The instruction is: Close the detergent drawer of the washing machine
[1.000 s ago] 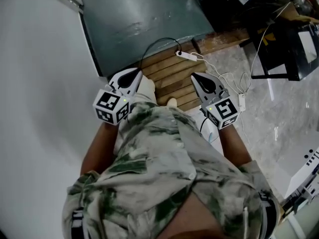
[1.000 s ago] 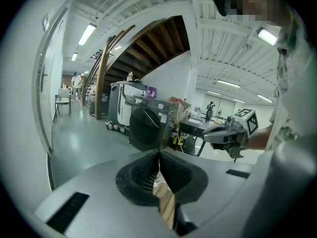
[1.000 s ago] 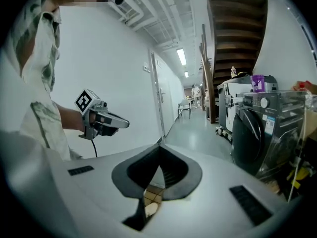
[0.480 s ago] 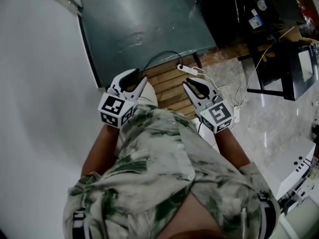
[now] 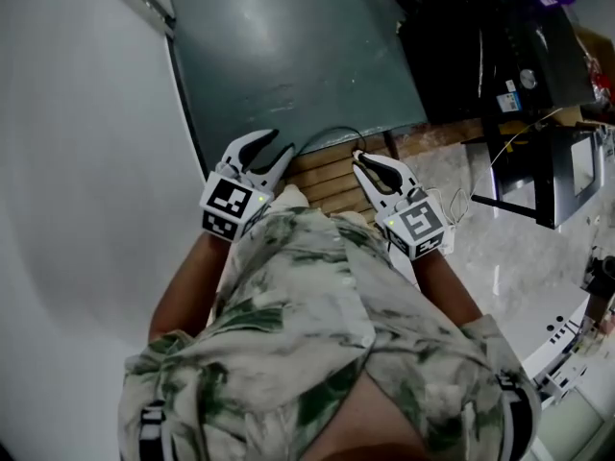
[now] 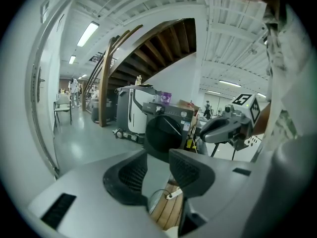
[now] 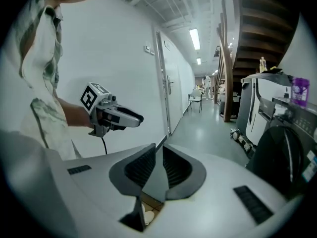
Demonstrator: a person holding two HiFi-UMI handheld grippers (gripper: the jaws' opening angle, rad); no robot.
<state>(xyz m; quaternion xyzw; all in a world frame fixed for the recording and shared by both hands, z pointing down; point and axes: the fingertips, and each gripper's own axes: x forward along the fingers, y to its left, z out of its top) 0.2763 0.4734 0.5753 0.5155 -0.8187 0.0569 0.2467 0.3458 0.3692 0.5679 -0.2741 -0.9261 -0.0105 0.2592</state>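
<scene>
The job has not really started. I think this is the walk-up step, because the washing machine is well apart from both tools. It sits in the middle of the left gripper view, dark, with a big round door. Its detergent drawer is too small to see, so I cannot tell how far it sticks out.

Next, the person needs to get close to the machine. Then they find the drawer near the top of its front and push it straight in with a tool tip until it sits flat.

The room is a big bright hall. A white wall fills the left of the head view. A shiny grey-green floor is at the top middle. A brown staircase climbs across the top of the left gripper view. Wooden slats lie in the middle of the head view, between the tools, with a black cable looping just above them.

The left gripper has just been opening its jaws. They stand wide apart with nothing in them. The right gripper has its jaws pulled in close, with only a thin gap showing. It holds nothing too.
</scene>
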